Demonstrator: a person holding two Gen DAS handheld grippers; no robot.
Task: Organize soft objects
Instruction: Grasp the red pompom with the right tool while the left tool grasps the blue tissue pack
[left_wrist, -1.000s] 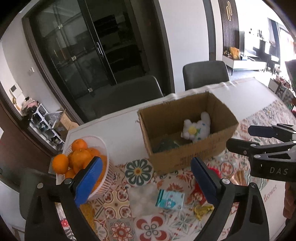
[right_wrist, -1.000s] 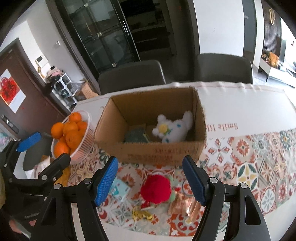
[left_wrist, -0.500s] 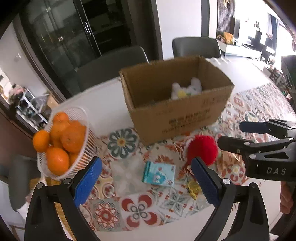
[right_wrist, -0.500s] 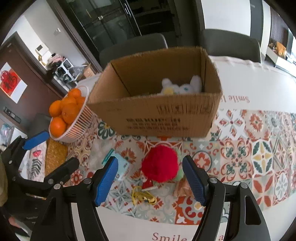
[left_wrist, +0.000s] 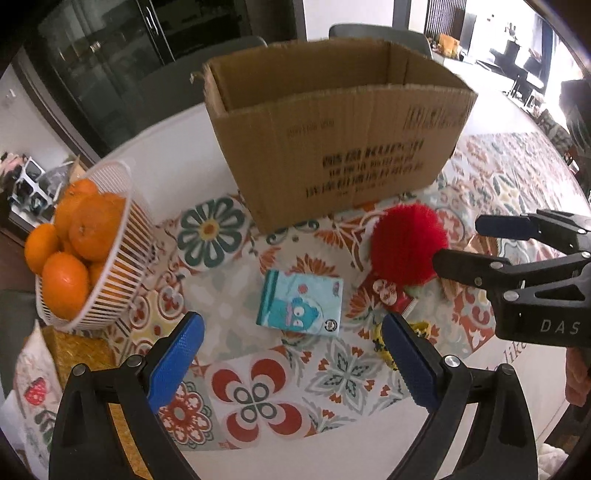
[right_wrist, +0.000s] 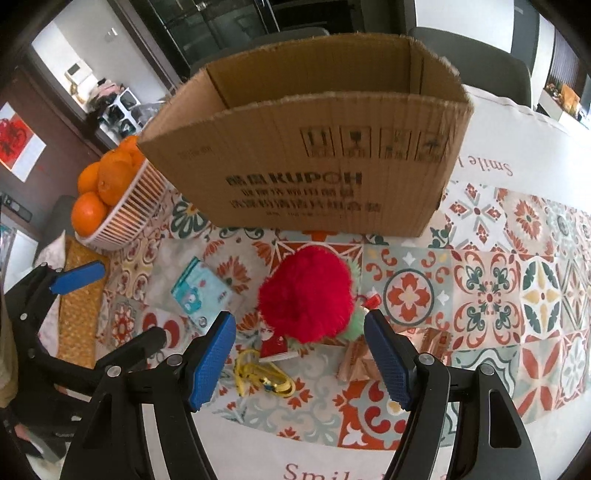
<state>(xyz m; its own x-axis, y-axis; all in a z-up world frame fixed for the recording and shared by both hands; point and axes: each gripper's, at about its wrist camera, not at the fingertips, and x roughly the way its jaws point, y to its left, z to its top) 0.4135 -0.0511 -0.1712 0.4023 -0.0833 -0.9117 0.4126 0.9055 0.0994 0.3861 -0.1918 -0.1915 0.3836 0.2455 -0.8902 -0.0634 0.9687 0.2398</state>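
Hovering in front of the box (right_wrist: 310, 147), both grippers gape empty: right gripper (right_wrist: 300, 354) over the red pompom (right_wrist: 304, 291), left gripper (left_wrist: 291, 362) over the tissue pack (left_wrist: 301, 303) beside it.

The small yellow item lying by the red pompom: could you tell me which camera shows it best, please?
The right wrist view: the yellow item lies fully exposed there, below the red pompom. In the left wrist view the left gripper's blue finger hides most of it.
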